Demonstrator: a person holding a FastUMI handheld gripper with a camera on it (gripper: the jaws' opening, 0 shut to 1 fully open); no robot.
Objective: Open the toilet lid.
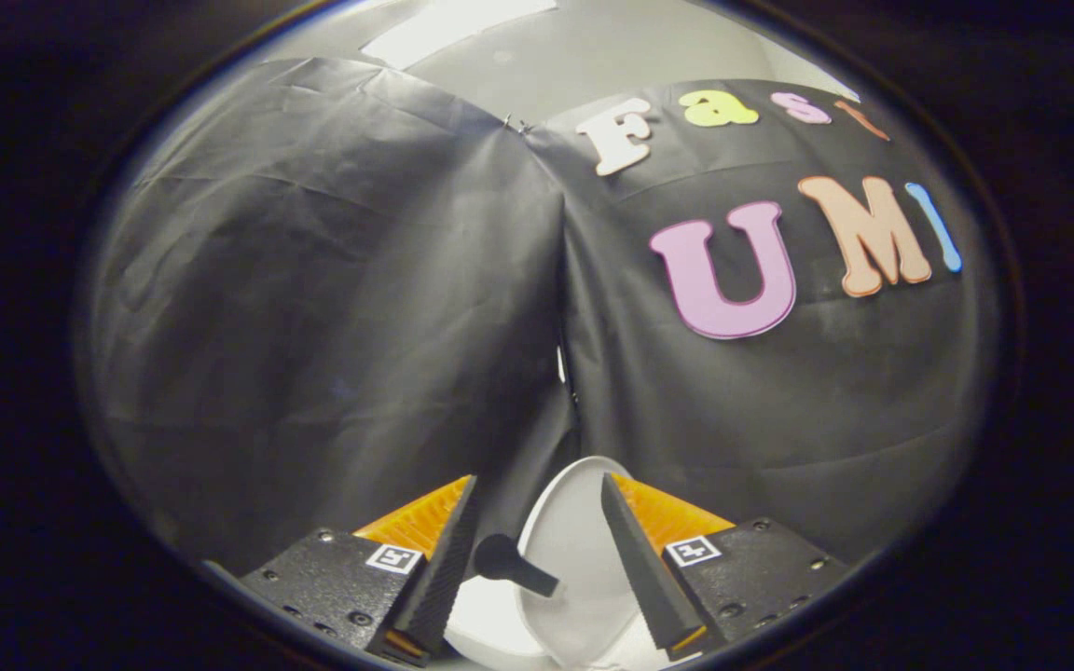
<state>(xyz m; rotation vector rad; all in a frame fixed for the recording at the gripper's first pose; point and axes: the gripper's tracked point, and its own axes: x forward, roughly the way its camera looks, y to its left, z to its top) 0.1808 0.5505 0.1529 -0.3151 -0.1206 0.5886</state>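
The white toilet lid [572,550] stands raised and tilted, its rounded top edge reaching up between my fingertips. A black knob handle [511,563] sticks out from the lid toward the left finger. My gripper [539,480] is open, its black and orange fingers spread to either side of the lid. The right finger [635,550] overlaps the lid's right edge. The left finger [444,559] stands apart from the lid, with the knob just beside it. Part of the white toilet body [486,626] shows low between the fingers.
Creased black cloth [332,308] forms the booth wall close behind the lid, with a seam running down to the lid's top. A pale ceiling [574,47] shows above the cloth.
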